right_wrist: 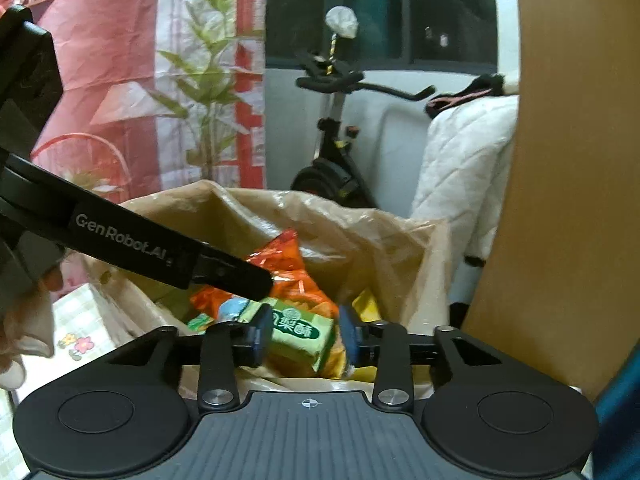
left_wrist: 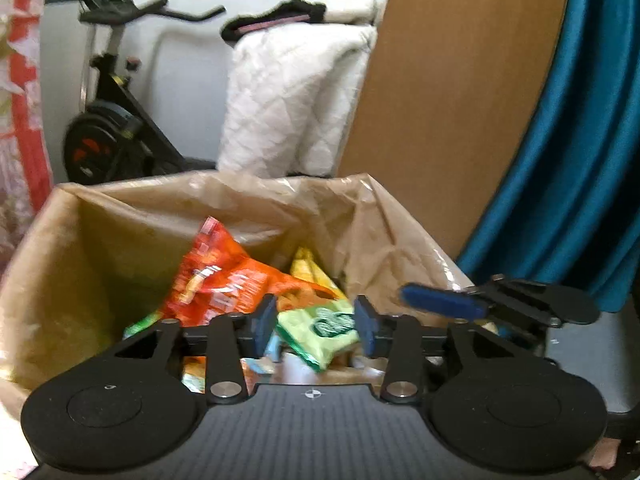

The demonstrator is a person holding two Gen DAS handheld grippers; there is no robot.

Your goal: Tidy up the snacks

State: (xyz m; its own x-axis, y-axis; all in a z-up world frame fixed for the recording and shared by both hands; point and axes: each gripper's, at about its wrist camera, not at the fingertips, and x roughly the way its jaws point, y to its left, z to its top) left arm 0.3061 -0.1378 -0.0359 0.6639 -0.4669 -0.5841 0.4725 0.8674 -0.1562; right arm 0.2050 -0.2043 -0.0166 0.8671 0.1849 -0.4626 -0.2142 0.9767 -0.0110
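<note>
Left gripper and right gripper tilt downward — jaws parted, holding nothing.

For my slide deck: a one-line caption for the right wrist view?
Right gripper open over a green snack packet above the bag-lined box of snacks.

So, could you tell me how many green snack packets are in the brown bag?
1 for sure: the green packet beside the orange bag; a green scrap further left may be another.
</note>
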